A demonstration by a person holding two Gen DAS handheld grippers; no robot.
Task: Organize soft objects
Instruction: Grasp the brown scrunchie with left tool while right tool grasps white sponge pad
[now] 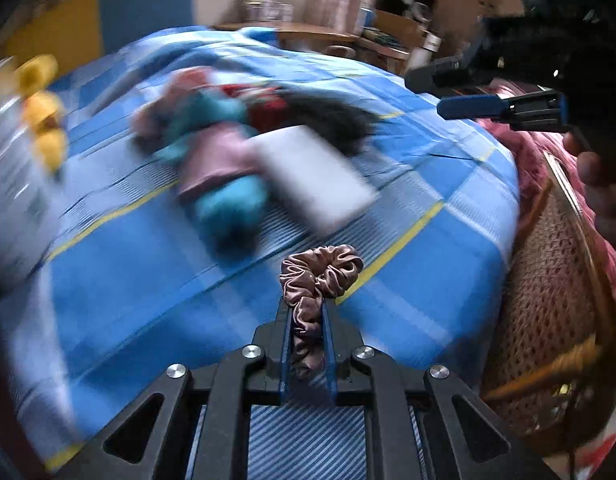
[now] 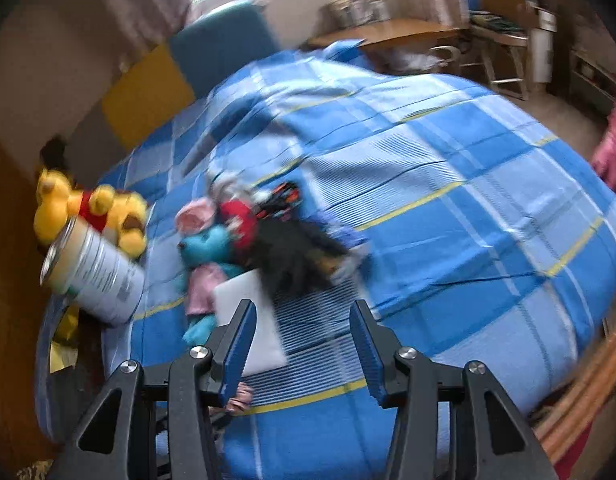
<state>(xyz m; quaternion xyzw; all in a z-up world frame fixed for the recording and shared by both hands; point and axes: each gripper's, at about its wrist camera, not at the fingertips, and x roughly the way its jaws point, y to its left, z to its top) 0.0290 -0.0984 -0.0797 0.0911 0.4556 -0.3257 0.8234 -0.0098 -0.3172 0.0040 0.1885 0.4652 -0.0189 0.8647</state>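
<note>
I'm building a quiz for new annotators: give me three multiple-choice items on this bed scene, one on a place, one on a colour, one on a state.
1. Where does the yellow bear plush lie?
A. at the bed's left edge, beside the can
B. on the wooden table
C. in the wicker basket

2. What colour is the scrunchie?
A. green
B. dusty pink-brown
C. white

3. How is the right gripper?
A. shut on a plush
B. shut on the scrunchie
C. open, holding nothing

Answers: 1 A, the right wrist view shows it next to the can; 2 B, its satin folds show that; 3 C, its jaws stand wide apart, while the left gripper pinches the scrunchie.
</note>
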